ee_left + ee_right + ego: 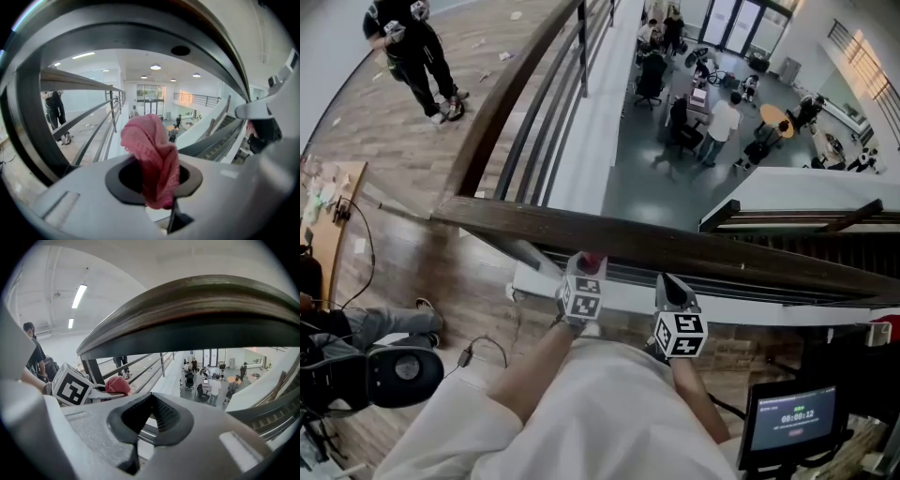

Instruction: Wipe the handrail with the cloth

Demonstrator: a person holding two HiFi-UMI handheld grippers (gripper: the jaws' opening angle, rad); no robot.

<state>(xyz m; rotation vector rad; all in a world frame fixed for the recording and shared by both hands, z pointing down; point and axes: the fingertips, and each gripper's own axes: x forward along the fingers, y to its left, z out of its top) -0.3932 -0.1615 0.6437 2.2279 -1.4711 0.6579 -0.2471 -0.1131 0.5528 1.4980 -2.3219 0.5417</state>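
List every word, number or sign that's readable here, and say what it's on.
"00:00:12": on the screen, as best it reads.
The small lines above and below those digits are too blurred to read.
Left cube and right cube: black-and-white marker patterns only, no letters.
Nothing else is legible.

Cloth (154, 159): pinkish-red, woven, bunched into a crumpled wad. It was pinched in the left gripper (586, 274) and stood up out of the jaws, right at the near edge of the rail; contact unclear. Handrail (694, 248): dark brown wood, glossy, ran horizontally across in front, with a second run leading away at the corner.
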